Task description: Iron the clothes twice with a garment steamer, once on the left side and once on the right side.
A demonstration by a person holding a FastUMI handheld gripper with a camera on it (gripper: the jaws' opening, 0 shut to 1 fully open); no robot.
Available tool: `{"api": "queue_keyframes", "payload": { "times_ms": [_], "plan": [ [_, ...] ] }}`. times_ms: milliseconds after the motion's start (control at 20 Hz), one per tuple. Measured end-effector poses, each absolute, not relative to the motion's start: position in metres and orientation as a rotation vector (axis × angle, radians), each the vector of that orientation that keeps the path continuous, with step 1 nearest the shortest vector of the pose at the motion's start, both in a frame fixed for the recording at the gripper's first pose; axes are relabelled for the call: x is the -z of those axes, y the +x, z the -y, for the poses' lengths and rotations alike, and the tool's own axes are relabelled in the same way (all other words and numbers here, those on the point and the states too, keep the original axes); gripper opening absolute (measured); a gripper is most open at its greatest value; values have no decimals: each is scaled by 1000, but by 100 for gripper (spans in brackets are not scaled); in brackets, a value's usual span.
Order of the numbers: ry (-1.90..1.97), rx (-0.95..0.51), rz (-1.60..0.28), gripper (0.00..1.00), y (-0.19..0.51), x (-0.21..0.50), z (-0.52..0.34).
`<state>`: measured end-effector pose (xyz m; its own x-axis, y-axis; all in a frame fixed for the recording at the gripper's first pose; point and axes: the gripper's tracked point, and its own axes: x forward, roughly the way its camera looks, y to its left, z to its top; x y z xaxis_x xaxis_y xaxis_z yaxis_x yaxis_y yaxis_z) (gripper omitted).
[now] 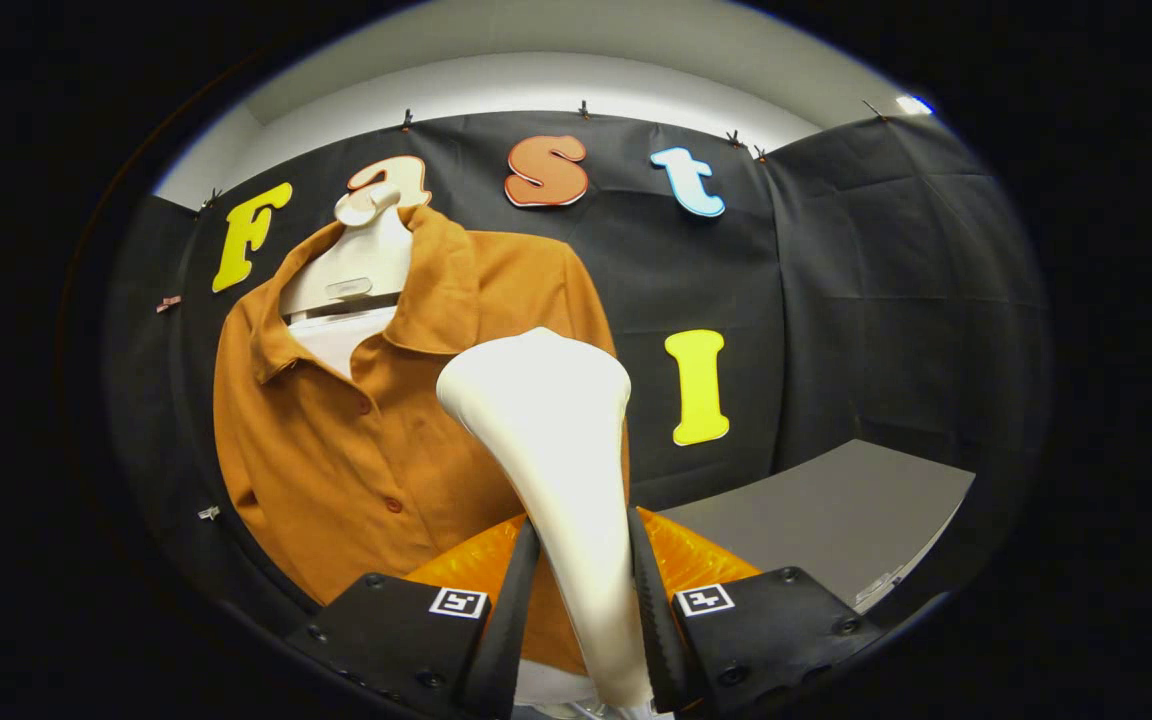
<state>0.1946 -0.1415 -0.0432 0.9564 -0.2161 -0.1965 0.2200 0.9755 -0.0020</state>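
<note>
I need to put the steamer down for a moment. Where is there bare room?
The grey tabletop, right of the gripper and below the black wall, lies bare. Left is crowded: the steamer, gripped between both fingers, fronts the orange shirt on its hanger.

No wording, brand or number can be read on the steamer (546, 420) or the shirt (336, 450). Two square coded markers (459, 602) sit on the gripper (584, 525), one behind each finger, as both fingers press on the steamer's neck; they bear patterns, not letters. A small mark on the hanger (356, 265) is too small to read.
</note>
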Motion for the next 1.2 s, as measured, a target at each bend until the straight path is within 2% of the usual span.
{"api": "queue_keyframes", "payload": {
  "times_ms": [550,1200],
  "plan": [
    [-14,285,-257,54,219,69,118],
    [0,301,-461,54,231,141,115]
  ]
}}
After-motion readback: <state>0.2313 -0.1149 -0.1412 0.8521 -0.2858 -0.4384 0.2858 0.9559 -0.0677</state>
